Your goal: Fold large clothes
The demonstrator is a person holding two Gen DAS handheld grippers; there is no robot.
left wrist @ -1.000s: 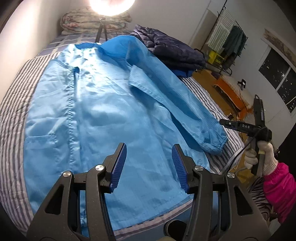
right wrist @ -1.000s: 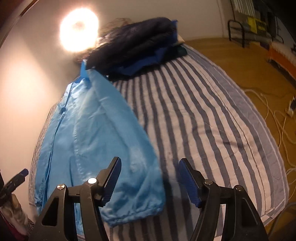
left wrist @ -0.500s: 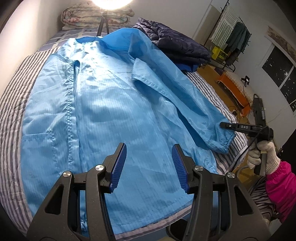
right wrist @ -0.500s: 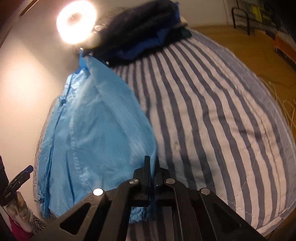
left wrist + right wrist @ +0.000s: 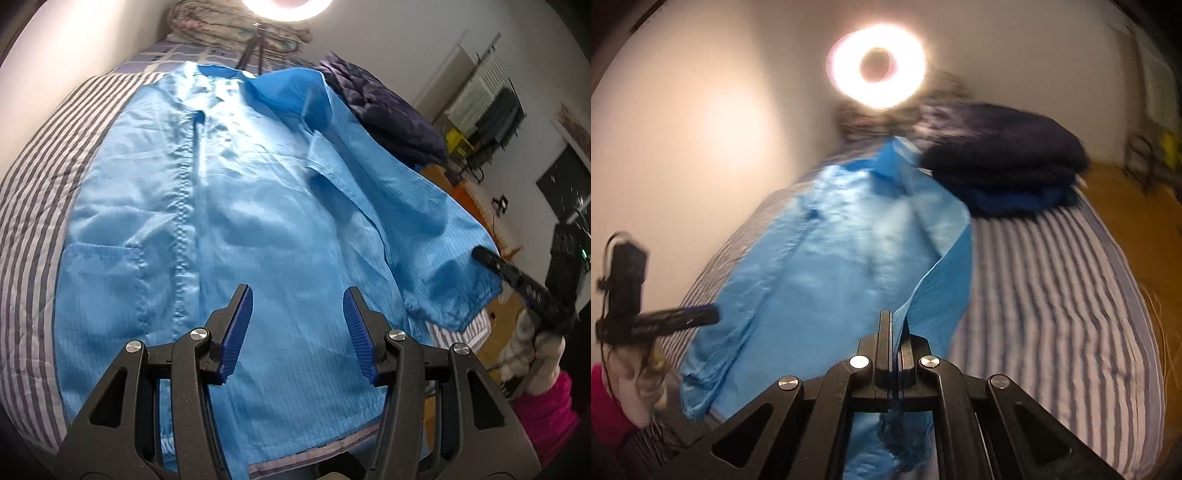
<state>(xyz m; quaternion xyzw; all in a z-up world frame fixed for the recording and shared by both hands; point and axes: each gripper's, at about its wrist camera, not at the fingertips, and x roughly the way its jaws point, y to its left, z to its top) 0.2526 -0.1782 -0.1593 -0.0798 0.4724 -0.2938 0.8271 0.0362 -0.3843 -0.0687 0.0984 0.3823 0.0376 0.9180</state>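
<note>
A large light-blue jacket [image 5: 240, 206] lies spread front-up on a striped bed [image 5: 33, 206]. My left gripper [image 5: 297, 332] is open and empty, hovering above the jacket's lower hem. My right gripper [image 5: 894, 325] is shut on the cuff end of the jacket's right sleeve [image 5: 945, 269] and holds it lifted off the bed. In the left wrist view the right gripper [image 5: 491, 258] shows at the raised sleeve cuff [image 5: 454, 288] on the right. In the right wrist view the left gripper [image 5: 713, 317] shows at the left edge.
A folded dark navy quilted coat [image 5: 388, 114] lies at the bed's far right, also in the right wrist view [image 5: 1004, 162]. A ring light [image 5: 875, 66] on a tripod and folded bedding [image 5: 236, 26] stand at the head. Wooden floor [image 5: 1137, 221] lies to the right.
My right gripper closed on the sleeve cuff and lifted it off the bed, swinging toward the jacket body. My left gripper moved slightly closer over the hem, still open.
</note>
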